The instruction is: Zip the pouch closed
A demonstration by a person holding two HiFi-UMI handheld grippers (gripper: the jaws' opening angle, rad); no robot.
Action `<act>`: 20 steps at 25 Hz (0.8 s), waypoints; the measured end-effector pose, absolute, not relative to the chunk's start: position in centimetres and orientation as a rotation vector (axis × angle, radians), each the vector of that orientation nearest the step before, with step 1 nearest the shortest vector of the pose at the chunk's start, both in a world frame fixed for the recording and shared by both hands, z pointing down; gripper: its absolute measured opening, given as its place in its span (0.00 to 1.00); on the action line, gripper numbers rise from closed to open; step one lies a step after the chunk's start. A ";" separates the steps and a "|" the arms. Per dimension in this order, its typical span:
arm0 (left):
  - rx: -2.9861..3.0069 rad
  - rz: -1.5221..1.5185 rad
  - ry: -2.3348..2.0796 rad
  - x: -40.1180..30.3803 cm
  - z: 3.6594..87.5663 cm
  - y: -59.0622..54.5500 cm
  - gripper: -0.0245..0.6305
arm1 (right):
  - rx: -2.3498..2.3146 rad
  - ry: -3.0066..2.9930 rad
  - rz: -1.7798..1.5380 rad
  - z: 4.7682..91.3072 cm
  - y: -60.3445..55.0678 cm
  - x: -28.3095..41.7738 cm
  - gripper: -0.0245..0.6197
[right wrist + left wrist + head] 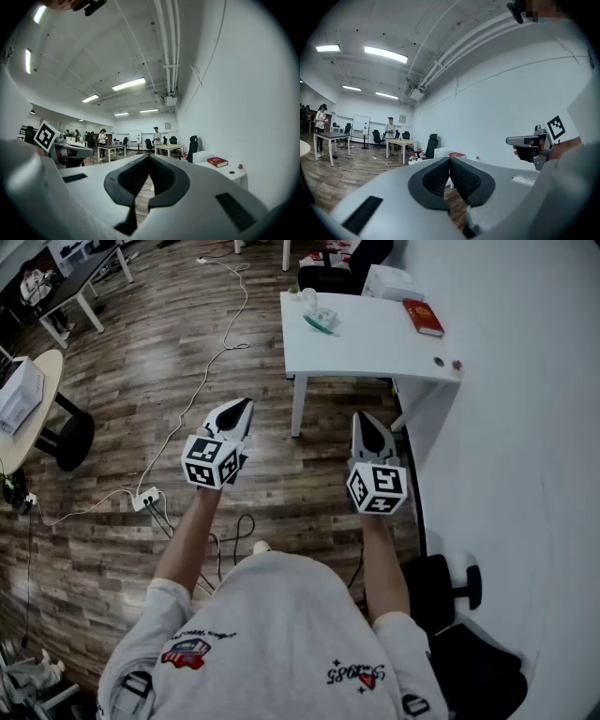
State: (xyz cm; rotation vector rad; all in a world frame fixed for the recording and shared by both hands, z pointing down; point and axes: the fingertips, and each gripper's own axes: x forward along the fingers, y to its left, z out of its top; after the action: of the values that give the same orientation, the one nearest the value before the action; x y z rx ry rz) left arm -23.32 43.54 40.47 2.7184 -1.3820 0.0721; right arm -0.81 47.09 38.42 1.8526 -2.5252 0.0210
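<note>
Only in the head view: wide wood floor below, white wall down the right side, and a white table set against that wall, ahead of both grippers. On the table, a white box, a red book, and near the far left corner a small pale and green thing, likely the pouch, too small to be sure. Well apart from both grippers and touched by neither.

Only in the two gripper views: the ceiling with long lights and pipes, then the far end of the room with more tables, chairs and people standing. Red book there too. Pouch too small to pick out in either one.

Held level with jaws pressed tight together and nothing between them: the left gripper. Same for the right gripper, clenched on nothing. Each one seen from the side in the other's view.

Near edge of the table ahead of the gripper tips, with bare floor in between. Lots more open floor off to the left. Wall close on the right, with a black chair low beside it. White cable snaking over the floor on the left, down to a power strip. Round table at the far left edge.
</note>
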 end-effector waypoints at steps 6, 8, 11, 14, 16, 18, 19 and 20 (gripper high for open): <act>2.721 0.082 -1.384 -23.1 40.6 43.3 0.05 | 1.881 -2.512 0.030 38.5 47.2 -0.3 0.03; 2.715 0.091 -1.409 -23.4 40.6 43.2 0.05 | 1.867 -2.520 0.020 38.5 47.2 -0.5 0.08; 2.714 0.083 -1.422 -23.3 40.5 43.1 0.10 | 1.844 -2.562 -0.008 38.1 47.2 -0.7 0.22; 2.707 0.064 -1.428 -23.3 40.3 42.9 0.30 | 1.849 -2.582 -0.015 38.1 47.1 -0.9 0.36; 2.701 0.043 -1.433 -23.7 40.1 42.7 0.43 | 1.861 -2.582 -0.014 38.1 46.9 -1.1 0.44; 2.709 0.004 -1.422 -23.9 39.8 42.4 0.53 | 1.876 -2.579 -0.011 38.3 46.4 -1.2 0.51; 2.712 -0.008 -1.417 -23.9 39.8 42.3 0.55 | 1.883 -2.577 -0.008 38.4 46.1 -1.3 0.53; 2.712 -0.008 -1.413 -23.9 40.0 42.2 0.56 | 1.888 -2.574 -0.003 38.7 46.0 -1.3 0.54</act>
State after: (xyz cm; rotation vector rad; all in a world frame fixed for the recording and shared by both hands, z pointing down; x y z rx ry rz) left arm -23.93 42.18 39.99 2.7125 -1.4127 -0.0080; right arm -1.26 45.98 38.66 1.8884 -2.5739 -0.0033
